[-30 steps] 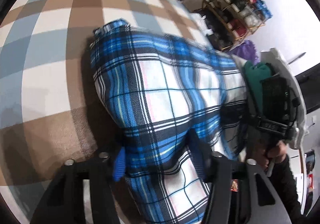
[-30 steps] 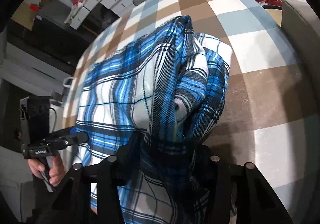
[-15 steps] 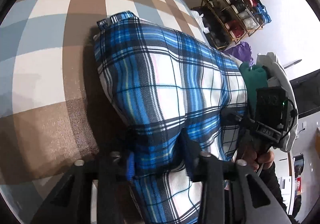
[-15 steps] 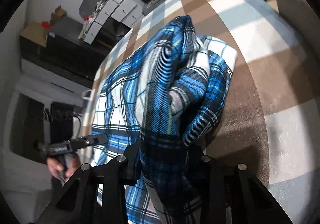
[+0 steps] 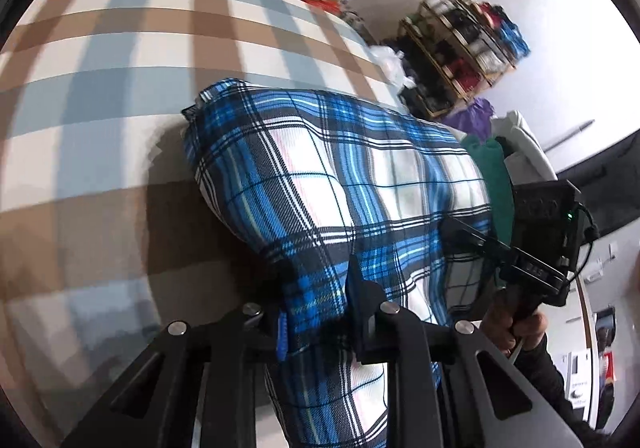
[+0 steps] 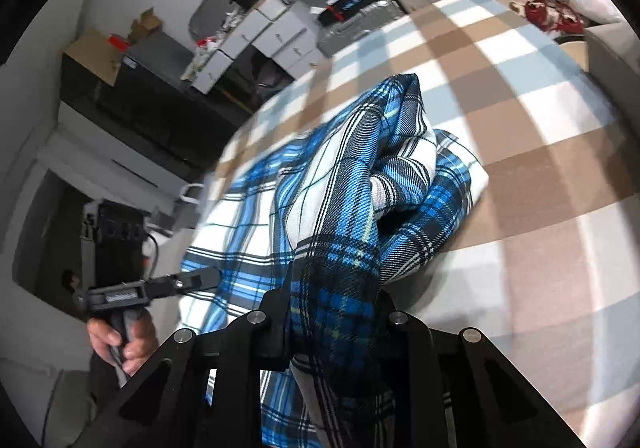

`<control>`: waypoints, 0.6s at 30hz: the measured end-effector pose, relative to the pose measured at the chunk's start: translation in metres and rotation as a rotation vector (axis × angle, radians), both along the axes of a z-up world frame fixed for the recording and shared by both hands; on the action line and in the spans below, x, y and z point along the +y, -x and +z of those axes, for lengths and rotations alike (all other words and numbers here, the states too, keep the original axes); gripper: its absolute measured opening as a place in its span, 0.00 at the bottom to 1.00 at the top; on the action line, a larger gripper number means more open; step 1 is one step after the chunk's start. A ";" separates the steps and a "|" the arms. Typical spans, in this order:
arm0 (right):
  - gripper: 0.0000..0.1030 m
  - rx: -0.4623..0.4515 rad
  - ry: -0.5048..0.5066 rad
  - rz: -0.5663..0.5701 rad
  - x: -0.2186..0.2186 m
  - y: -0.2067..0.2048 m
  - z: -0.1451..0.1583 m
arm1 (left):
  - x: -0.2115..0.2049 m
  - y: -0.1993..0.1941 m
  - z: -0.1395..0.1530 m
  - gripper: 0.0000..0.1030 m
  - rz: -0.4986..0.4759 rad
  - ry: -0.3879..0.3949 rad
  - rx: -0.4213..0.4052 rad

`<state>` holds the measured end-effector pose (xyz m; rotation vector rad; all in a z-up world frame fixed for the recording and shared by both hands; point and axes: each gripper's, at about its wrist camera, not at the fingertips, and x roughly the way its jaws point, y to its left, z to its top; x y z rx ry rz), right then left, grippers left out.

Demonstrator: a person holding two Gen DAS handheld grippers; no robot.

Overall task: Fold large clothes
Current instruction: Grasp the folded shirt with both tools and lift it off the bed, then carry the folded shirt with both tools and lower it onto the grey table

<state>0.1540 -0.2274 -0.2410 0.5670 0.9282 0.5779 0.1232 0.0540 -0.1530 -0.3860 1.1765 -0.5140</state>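
On the checked bedspread (image 5: 100, 96), the blue plaid shirt (image 5: 320, 176) lies half raised, its near edge pinched by the left gripper (image 5: 316, 292) and right gripper (image 6: 334, 308), whose jaws have just been closing; thick bunched cloth could slip out, spoiling the fold.

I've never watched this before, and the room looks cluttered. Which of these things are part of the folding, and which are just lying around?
Part of the job:
- blue plaid garment
- left gripper, clamped on it
- right gripper, clamped on it
- checked bedspread underneath

Just lying about:
- shoe rack
- green cloth
- suitcase
- cardboard boxes
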 end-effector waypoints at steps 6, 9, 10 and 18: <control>0.23 -0.036 -0.037 0.056 0.060 0.008 0.026 | 0.039 0.037 0.048 0.16 0.051 -0.076 -0.064; 0.23 -0.064 -0.071 0.088 0.088 0.014 0.048 | 0.061 0.050 0.071 0.16 0.084 -0.080 -0.090; 0.23 -0.077 -0.074 0.100 0.099 0.016 0.058 | 0.074 0.059 0.085 0.16 0.100 -0.089 -0.106; 0.23 -0.215 -0.084 0.250 0.223 0.033 0.141 | 0.165 0.109 0.143 0.16 0.208 -0.179 -0.182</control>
